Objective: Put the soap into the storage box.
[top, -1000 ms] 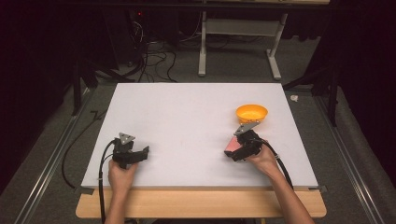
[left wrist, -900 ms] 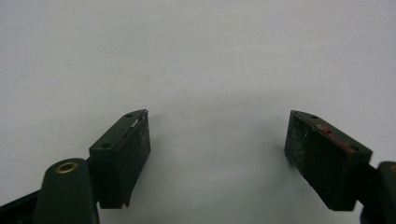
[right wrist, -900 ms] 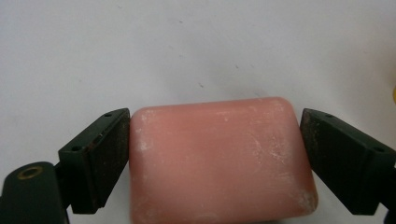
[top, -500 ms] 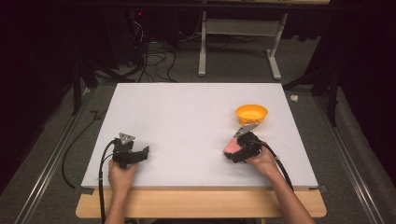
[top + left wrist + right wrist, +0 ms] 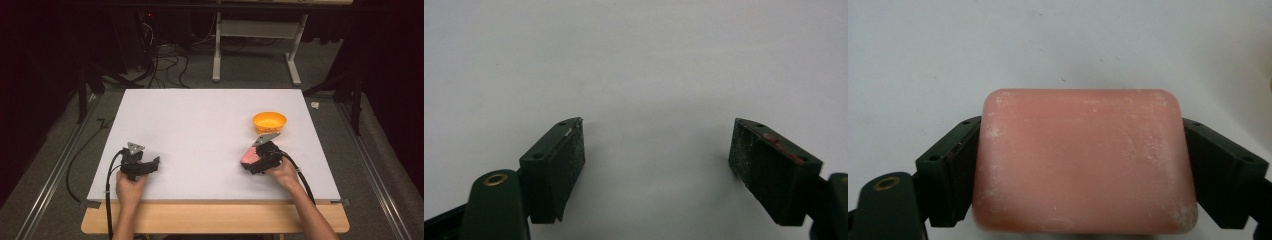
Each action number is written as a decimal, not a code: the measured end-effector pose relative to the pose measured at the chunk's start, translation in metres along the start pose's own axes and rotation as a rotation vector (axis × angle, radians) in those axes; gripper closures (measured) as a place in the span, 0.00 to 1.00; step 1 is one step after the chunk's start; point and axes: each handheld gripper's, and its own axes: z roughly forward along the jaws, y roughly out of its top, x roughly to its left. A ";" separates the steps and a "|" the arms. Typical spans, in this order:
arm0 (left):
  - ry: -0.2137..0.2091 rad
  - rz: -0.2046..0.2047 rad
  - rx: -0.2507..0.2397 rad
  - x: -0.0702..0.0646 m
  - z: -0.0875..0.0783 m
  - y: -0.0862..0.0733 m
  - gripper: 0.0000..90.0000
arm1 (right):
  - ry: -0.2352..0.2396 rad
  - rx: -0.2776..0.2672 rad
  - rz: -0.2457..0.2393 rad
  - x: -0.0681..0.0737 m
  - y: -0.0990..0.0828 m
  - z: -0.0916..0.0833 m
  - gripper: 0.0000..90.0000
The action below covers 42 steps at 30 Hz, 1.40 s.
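Right gripper [image 5: 248,161]: clamped on a pink block [image 5: 1083,160], looks like a bar of soap tbh. In the right gripper view both black jaws press flat against its two short sides, so it's squeezed across its length.

Left gripper [image 5: 656,172]: jaws spread wide with nothing between them, just plain white table [image 5: 200,125] showing in the gap. From up high you can see it [image 5: 150,164] at the near-left part of the tabletop, held in the person's left hand [image 5: 129,186].

Pink block: sits at the near-right of the table, poking out of the right gripper toward the table's middle. Corners are rounded and there's some whitish dusty scuffing on the top face. Can't tell if it's resting on the surface or lifted just off it.

Orange bowl [image 5: 269,121]: on the table beyond the right gripper, near the right edge. It's close to the gripper's grey plate [image 5: 266,137] but not touching the block.

Right hand [image 5: 283,172]: wrapped around the back of the gripper, cable trailing off toward the table's front edge.

Table: white top on a wooden base, dark floor and cables beyond it.
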 end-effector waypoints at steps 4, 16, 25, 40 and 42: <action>0.000 0.001 0.000 0.000 0.000 0.000 0.25 | 0.000 -0.019 0.012 -0.001 0.000 -0.006 0.15; 0.002 0.001 -0.002 0.000 0.000 0.000 0.25 | -0.003 -0.070 0.046 -0.002 0.005 -0.026 0.15; 0.001 0.003 0.001 0.000 0.000 0.000 0.25 | -0.004 -0.095 0.071 -0.004 0.010 -0.038 0.15; 0.000 0.003 0.001 0.000 0.000 0.000 0.25 | -0.014 -0.131 0.133 -0.012 0.012 -0.054 0.15; 0.000 0.003 0.001 0.000 0.000 0.000 0.25 | -0.012 -0.139 0.144 -0.014 0.012 -0.057 0.15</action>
